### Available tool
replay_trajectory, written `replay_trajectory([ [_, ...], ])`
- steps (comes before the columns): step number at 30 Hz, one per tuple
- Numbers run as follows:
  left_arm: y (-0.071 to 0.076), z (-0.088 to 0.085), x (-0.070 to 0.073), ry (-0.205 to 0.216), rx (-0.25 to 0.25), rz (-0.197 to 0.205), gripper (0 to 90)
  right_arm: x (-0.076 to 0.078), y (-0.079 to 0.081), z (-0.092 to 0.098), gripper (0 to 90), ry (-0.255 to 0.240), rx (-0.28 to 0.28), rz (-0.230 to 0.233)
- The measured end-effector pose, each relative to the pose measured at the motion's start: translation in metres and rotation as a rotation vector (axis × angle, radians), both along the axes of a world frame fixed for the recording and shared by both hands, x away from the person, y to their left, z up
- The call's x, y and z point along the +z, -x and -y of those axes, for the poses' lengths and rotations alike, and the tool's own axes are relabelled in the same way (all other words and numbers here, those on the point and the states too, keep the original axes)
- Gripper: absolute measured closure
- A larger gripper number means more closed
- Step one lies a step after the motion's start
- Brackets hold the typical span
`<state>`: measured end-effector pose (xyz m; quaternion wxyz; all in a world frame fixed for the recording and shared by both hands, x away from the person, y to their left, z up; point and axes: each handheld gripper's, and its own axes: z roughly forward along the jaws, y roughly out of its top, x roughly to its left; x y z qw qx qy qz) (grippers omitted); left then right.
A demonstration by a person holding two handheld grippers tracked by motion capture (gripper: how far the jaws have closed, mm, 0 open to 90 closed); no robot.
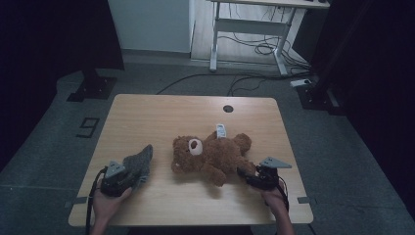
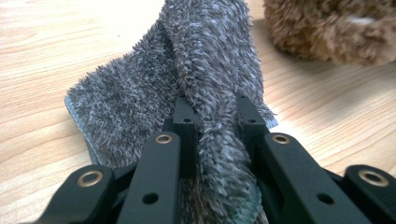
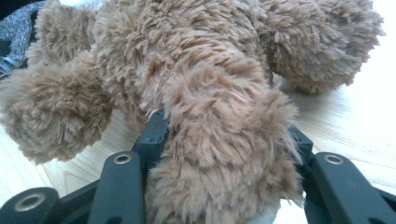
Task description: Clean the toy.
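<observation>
Black jaws of the left hand-held gripper (image 2: 215, 116) pinched on a fold of the grey shaggy cloth (image 2: 187, 79), bunched at the worktop's (image 1: 161, 112) near left. Right hand-held gripper (image 3: 224, 135) clamped on a limb of the brown fluffy teddy bear (image 3: 187, 84), lying mid-worktop, just beside the cloth. Best done by, judging so, keeping the bear pinned and drawing the cloth across gently, without loosening the pinch. From the high view: white tag (image 1: 220, 130) by the bear. From the gripper views: pile squeezed between jaws.
</observation>
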<state>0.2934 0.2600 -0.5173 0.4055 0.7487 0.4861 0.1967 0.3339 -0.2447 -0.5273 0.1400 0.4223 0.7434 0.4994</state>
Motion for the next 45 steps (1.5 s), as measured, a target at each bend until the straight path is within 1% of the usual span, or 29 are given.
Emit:
replay_trajectory([
  [5, 0.003, 0.002, 0.008, 0.033, -0.01, 0.026, 75.0, 0.0, 0.0, 0.0, 52.3, -0.013, 0.011, -0.01],
  [6, 0.003, 0.002, 0.008, 0.033, -0.01, 0.026, 75.0, 0.0, 0.0, 0.0, 52.3, -0.013, 0.011, -0.01],
  [7, 0.005, 0.002, 0.011, 0.043, -0.013, 0.037, 75.0, 0.0, 0.0, 0.001, 53.2, -0.015, 0.017, -0.014],
  [8, 0.005, 0.002, 0.011, 0.043, -0.013, 0.037, 75.0, 0.0, 0.0, 0.001, 53.2, -0.015, 0.017, -0.014],
  [9, 0.006, 0.004, 0.015, 0.043, -0.017, 0.05, 75.0, 0.0, 0.0, 0.0, 53.5, -0.014, 0.018, -0.011],
  [12, 0.007, 0.009, 0.021, 0.051, -0.036, 0.065, 75.0, 0.0, -0.001, 0.0, 53.6, -0.02, 0.015, -0.009],
  [15, 0.007, 0.018, 0.029, 0.044, -0.066, 0.082, 75.0, 0.0, -0.004, -0.001, 53.6, -0.033, 0.006, -0.009],
  [19, 0.005, 0.034, 0.037, 0.028, -0.105, 0.101, 74.9, 0.0, -0.007, -0.002, 53.7, -0.036, -0.001, -0.002],
  [23, 0.002, 0.048, 0.043, 0.025, -0.132, 0.119, 74.9, -0.001, -0.009, -0.001, 53.5, -0.04, 0.001, 0.001],
  [24, 0.002, 0.051, 0.044, 0.017, -0.137, 0.124, 74.9, -0.001, -0.009, -0.001, 53.5, -0.039, 0.002, 0.001],
  [25, 0.002, 0.051, 0.044, 0.017, -0.137, 0.124, 74.9, -0.001, -0.009, -0.001, 53.4, -0.038, 0.003, 0.002],
  [26, 0.001, 0.056, 0.044, 0.013, -0.146, 0.126, 74.9, 0.0, -0.009, -0.001, 53.4, -0.038, 0.003, 0.002],
  [29, -0.001, 0.06, 0.044, 0.016, -0.151, 0.126, 75.0, 0.0, -0.01, -0.001, 53.4, -0.039, 0.002, 0.002],
  [31, -0.004, 0.066, 0.044, 0.037, -0.168, 0.12, 74.9, 0.0, -0.01, -0.001, 53.4, -0.038, 0.003, 0.002],
  [32, -0.004, 0.066, 0.044, 0.037, -0.168, 0.12, 75.0, 0.0, -0.01, -0.001, 53.4, -0.038, 0.003, 0.002],
  [34, -0.01, 0.075, 0.045, 0.056, -0.189, 0.111, 74.9, 0.0, -0.01, -0.001, 53.4, -0.04, 0.001, 0.002],
  [35, -0.012, 0.079, 0.046, 0.057, -0.198, 0.108, 74.9, 0.0, -0.01, -0.001, 53.4, -0.041, 0.0, 0.002],
  [36, -0.012, 0.079, 0.046, 0.057, -0.198, 0.108, 74.9, 0.0, -0.01, -0.001, 53.4, -0.041, 0.0, 0.002],
  [37, -0.016, 0.088, 0.046, 0.063, -0.213, 0.103, 74.9, 0.0, -0.01, -0.002, 53.4, -0.042, -0.001, 0.002],
  [39, -0.02, 0.099, 0.047, 0.074, -0.237, 0.098, 74.9, 0.0, -0.01, -0.002, 53.2, -0.041, -0.001, 0.003],
  [43, -0.026, 0.127, 0.051, 0.078, -0.292, 0.099, 75.0, 0.0, -0.011, -0.002, 53.2, -0.043, -0.001, 0.001],
  [45, -0.03, 0.143, 0.051, 0.069, -0.317, 0.102, 75.0, 0.0, -0.011, -0.002, 53.2, -0.044, -0.004, 0.001],
])
